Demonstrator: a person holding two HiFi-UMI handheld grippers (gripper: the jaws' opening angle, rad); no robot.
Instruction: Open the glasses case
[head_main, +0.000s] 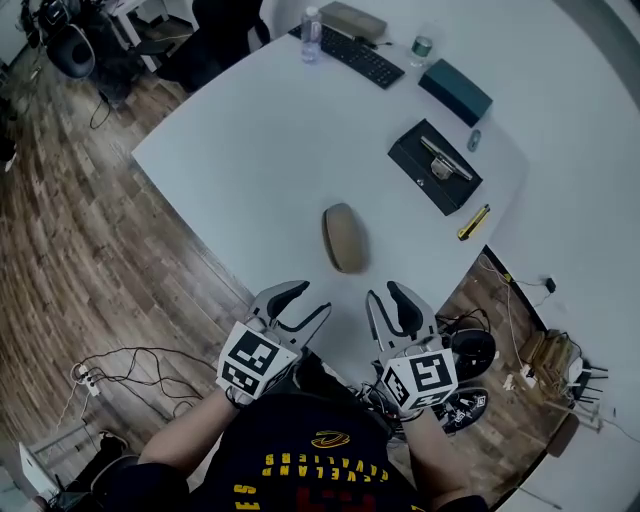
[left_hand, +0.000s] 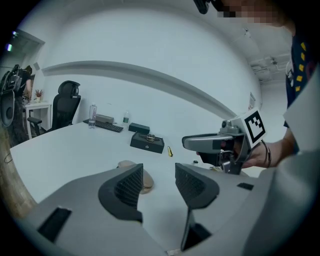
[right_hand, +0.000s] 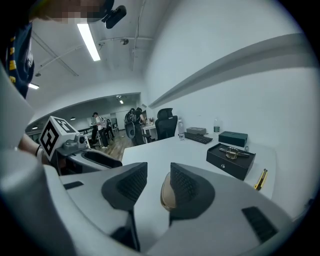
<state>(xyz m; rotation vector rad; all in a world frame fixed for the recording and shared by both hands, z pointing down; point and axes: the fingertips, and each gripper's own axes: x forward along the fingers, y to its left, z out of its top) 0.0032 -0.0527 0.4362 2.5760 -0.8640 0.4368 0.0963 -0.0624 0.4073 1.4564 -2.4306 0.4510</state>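
The glasses case (head_main: 345, 238) is a tan oval shell lying closed on the white table (head_main: 250, 150), just ahead of both grippers. My left gripper (head_main: 306, 300) hovers near the table's front edge, a short way to the case's lower left, jaws open and empty. My right gripper (head_main: 384, 293) hangs to the case's lower right, also open with nothing in it. In the left gripper view the case (left_hand: 146, 181) lies beyond the left gripper (left_hand: 157, 176), with the right gripper (left_hand: 220, 142) off to the side. In the right gripper view the case (right_hand: 166, 196) shows through the gap of the right gripper (right_hand: 157, 179).
A black box (head_main: 435, 165) with a gold object on top lies at the right of the table, a yellow knife (head_main: 474, 222) beside it. Farther back are a teal box (head_main: 455, 90), a keyboard (head_main: 350, 52) and a water bottle (head_main: 311, 35). Cables lie on the wooden floor (head_main: 120, 365).
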